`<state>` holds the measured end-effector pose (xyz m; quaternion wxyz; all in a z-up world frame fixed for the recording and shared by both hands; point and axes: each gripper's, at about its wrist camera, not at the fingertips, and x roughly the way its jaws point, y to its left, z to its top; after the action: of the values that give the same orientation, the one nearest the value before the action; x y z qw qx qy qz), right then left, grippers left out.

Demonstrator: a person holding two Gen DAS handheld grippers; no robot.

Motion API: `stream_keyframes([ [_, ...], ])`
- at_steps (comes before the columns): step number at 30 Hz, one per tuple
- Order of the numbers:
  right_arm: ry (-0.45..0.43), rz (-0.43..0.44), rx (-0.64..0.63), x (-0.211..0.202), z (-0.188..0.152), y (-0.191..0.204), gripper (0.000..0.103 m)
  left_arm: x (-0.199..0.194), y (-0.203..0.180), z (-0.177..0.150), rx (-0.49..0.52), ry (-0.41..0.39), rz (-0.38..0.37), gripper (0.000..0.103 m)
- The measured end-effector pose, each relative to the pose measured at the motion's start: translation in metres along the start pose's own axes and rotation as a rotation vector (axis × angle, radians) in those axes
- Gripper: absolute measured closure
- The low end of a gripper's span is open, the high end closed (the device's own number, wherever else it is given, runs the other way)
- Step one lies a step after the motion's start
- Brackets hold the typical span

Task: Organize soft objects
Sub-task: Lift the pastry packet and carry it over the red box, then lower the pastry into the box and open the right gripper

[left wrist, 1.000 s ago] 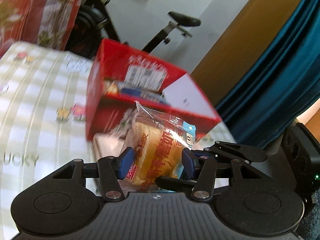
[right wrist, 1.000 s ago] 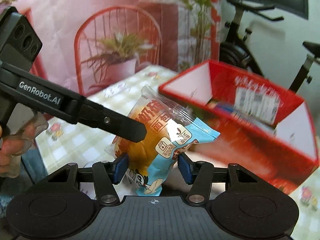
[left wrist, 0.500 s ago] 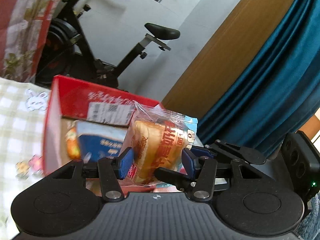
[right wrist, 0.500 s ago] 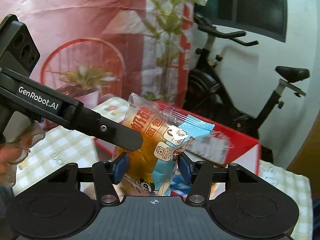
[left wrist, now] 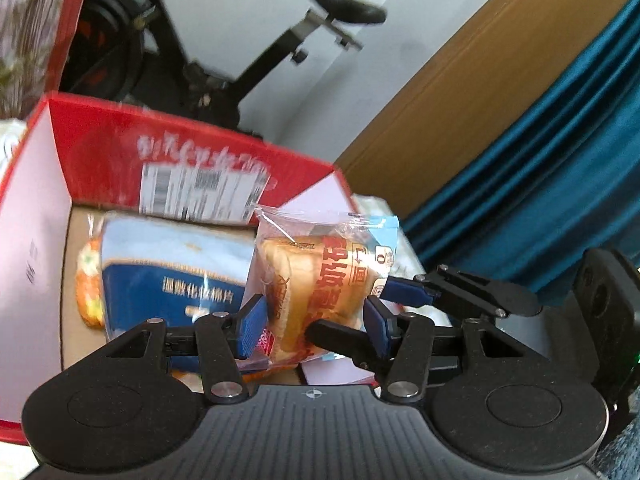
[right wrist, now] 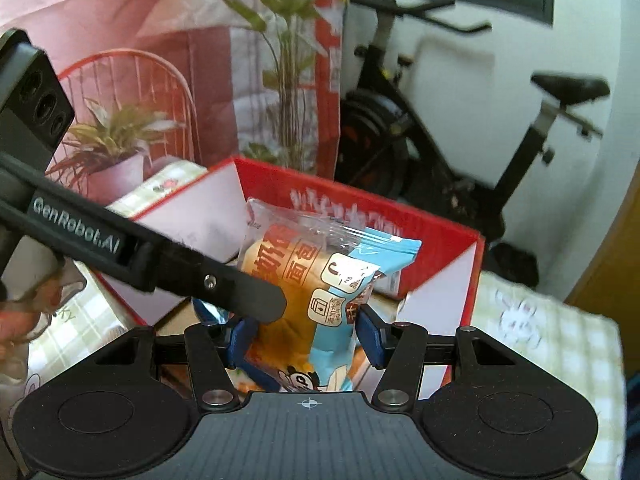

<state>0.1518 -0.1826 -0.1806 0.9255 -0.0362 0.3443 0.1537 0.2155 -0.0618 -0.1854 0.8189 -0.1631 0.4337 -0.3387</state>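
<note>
We find the left gripper (left wrist: 312, 318) clamped on a wrapped bread bun (left wrist: 316, 280), its blue pads pressing the packet's two sides. The right gripper (right wrist: 304, 336) is clamped on the same bread bun (right wrist: 312, 280) from the other side, pads likewise pressed in. The packet stands upright between both sets of fingers, held above the open top of a red carton (left wrist: 120, 156) that lies directly ahead of each gripper.

The wrapper is clear film with a light blue end and large orange-red Chinese characters; in the right wrist view we read "奶" and "面包", and a cartoon panda near the lower edge. The left gripper's arm crossing that view bears white lettering, "GenRobot.AI".

Inside the carton, ahead and to the left of the left gripper, lies a blue-labelled packet (left wrist: 172, 272) with white Chinese writing, too blurred to read. The carton's far inner wall carries a white barcode label (left wrist: 200, 192) and smeared white characters. An exercise bike (right wrist: 440, 128) stands beyond the carton.
</note>
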Motion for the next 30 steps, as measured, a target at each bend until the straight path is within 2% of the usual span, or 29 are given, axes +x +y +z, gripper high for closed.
stream_keyframes([
  [5, 0.060, 0.021, 0.016, 0.021, -0.011, -0.005, 0.051, 0.017, 0.009, -0.004, 0.000, 0.057, 0.031, 0.047],
  [13, 0.070, 0.001, 0.021, 0.028, -0.016, -0.009, 0.046, 0.021, 0.013, -0.002, -0.007, 0.056, 0.036, 0.046],
  [18, 0.054, -0.037, 0.019, 0.021, -0.014, -0.012, 0.042, 0.010, 0.002, 0.000, 0.065, 0.010, 0.091, 0.039],
  [25, -0.002, -0.062, 0.021, -0.001, -0.013, -0.002, 0.042, -0.028, -0.018, -0.002, 0.194, -0.081, 0.163, 0.038],
  [30, -0.061, -0.061, 0.032, -0.027, -0.014, 0.011, 0.042, -0.062, -0.022, -0.010, 0.227, -0.138, 0.210, 0.037],
])
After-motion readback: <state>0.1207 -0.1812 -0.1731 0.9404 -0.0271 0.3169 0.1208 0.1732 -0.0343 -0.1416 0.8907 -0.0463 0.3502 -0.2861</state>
